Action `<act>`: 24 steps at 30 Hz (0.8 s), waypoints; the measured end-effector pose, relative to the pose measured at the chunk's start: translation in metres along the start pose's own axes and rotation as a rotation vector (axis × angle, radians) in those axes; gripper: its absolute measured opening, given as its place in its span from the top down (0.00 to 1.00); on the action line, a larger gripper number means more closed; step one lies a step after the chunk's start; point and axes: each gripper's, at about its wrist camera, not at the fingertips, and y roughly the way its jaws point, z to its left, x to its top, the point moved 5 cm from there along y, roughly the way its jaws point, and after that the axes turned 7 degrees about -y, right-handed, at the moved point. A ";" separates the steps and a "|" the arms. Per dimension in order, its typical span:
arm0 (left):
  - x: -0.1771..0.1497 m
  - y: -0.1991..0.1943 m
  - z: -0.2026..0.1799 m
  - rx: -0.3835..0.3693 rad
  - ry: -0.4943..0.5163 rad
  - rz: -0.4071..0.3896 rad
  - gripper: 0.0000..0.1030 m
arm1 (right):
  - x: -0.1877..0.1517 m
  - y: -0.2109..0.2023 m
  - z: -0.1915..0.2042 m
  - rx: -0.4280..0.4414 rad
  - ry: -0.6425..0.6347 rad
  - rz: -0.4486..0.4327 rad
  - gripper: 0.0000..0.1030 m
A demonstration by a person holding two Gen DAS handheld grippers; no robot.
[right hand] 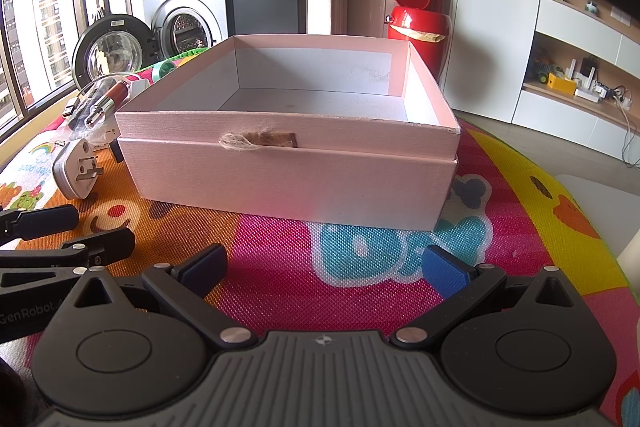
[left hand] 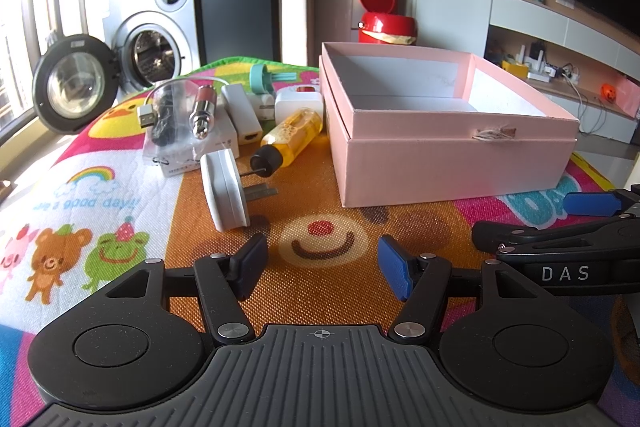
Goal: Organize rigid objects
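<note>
An open, empty pink box (left hand: 440,163) (right hand: 288,179) sits on a colourful play mat. Left of it lie a white plug adapter (left hand: 224,187) (right hand: 74,169), a yellow bottle with a black cap (left hand: 294,135), a red-and-silver cylinder (left hand: 204,109) (right hand: 106,99), white chargers (left hand: 298,103), a USB cable in a bag (left hand: 160,115) and a teal item (left hand: 260,79). My left gripper (left hand: 322,267) is open and empty, low over the mat in front of the adapter. My right gripper (right hand: 324,267) is open and empty in front of the box.
The play mat (left hand: 340,291) (right hand: 320,291) covers the surface. A washing machine with its door open (left hand: 148,39) stands behind at the left. A red bin (left hand: 386,19) (right hand: 416,23) stands behind the box. Shelves (right hand: 580,79) are at the right.
</note>
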 end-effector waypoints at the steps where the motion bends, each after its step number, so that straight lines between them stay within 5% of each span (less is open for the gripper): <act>1: 0.000 0.000 0.000 0.000 0.000 0.000 0.35 | 0.000 0.000 0.000 0.000 0.000 0.000 0.00; 19: 0.003 -0.006 0.009 -0.042 -0.055 -0.007 0.38 | 0.004 0.001 -0.003 0.030 -0.012 0.043 0.00; 24: 0.020 -0.025 0.028 -0.026 -0.095 -0.101 0.39 | 0.006 0.001 -0.002 0.045 -0.030 0.079 0.00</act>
